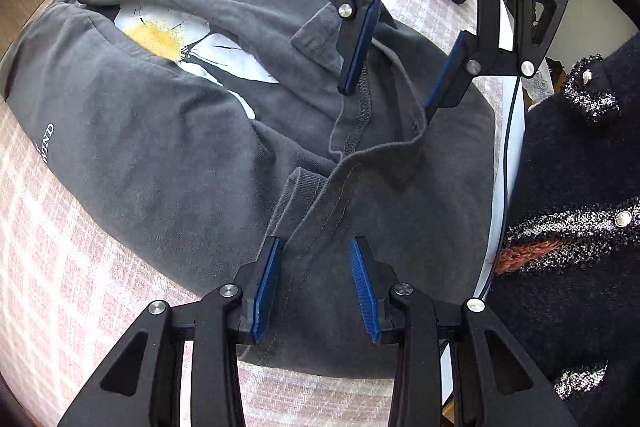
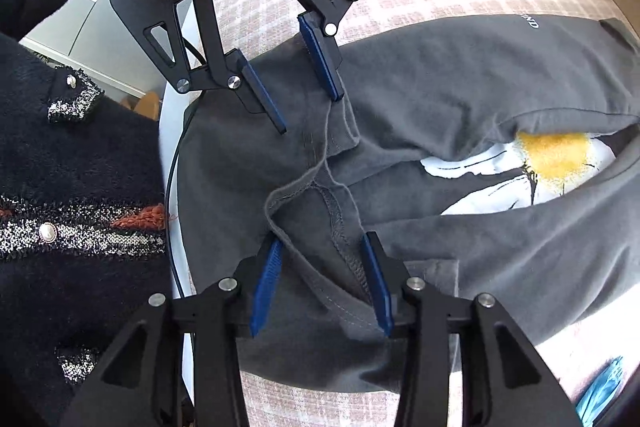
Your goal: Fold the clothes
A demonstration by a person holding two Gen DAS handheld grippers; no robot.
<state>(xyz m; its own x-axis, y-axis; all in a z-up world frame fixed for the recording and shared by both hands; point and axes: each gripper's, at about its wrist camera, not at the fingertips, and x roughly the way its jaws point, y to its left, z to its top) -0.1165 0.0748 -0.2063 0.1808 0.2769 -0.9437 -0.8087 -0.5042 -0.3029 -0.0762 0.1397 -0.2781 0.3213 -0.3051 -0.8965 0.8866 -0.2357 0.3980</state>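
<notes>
Both grippers, left gripper (image 1: pixel 316 283) and right gripper (image 2: pixel 320 283), fingers spread wide over limp grey sweatshirt (image 1: pixel 160 155); pinch hem seam, expect sag.

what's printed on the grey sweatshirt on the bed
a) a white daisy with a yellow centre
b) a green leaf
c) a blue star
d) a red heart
a, the grey sweatshirt shows white petals around a yellow centre, partly tucked under a fold, seen again in the right wrist view.
</notes>
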